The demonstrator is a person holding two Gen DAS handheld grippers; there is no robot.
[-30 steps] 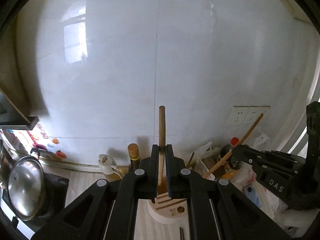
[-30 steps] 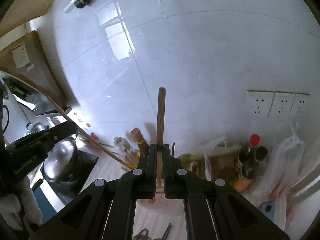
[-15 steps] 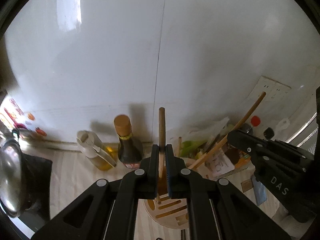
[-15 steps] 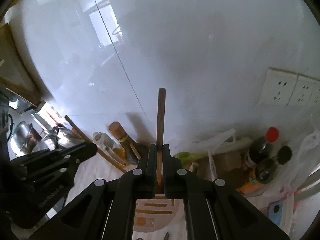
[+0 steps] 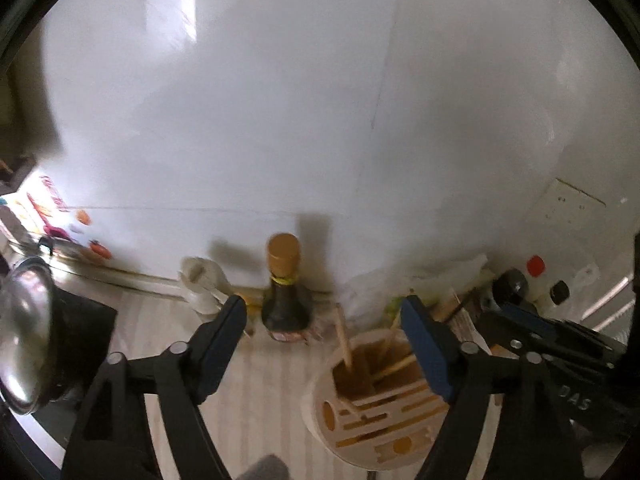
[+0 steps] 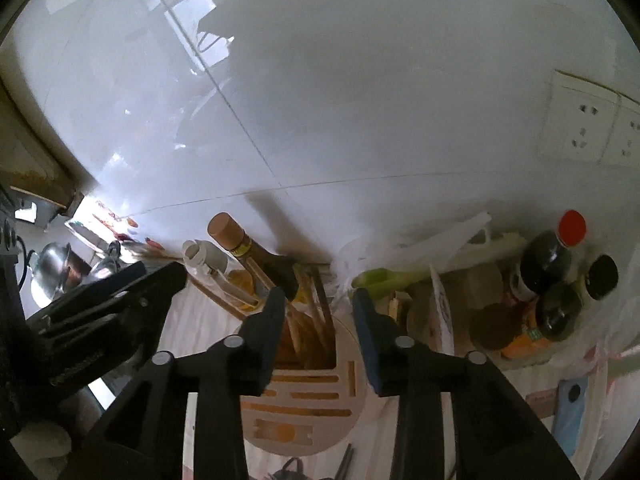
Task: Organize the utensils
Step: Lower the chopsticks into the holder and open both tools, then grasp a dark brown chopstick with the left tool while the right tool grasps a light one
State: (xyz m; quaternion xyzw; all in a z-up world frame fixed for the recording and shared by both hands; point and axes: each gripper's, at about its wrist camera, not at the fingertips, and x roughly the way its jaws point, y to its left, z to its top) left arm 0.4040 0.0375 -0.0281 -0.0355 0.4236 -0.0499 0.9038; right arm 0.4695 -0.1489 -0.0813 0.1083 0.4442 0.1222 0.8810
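Here both claws stand spread wide with nothing between their blue pads. The left gripper [image 5: 324, 344] hovers above the counter, and the round wooden utensil holder [image 5: 376, 408] sits under its right finger, several wooden chopsticks [image 5: 344, 340] leaning in the holder's deep open compartment. Just ahead of this claw, between the fingers, stands a dark bottle [image 5: 285, 292] with a tan cap. The right gripper [image 6: 320, 312] hangs over the same utensil holder [image 6: 308, 412], whose slotted top lies between and below its fingers, chopsticks [image 6: 308, 320] crowded in the compartment ahead.
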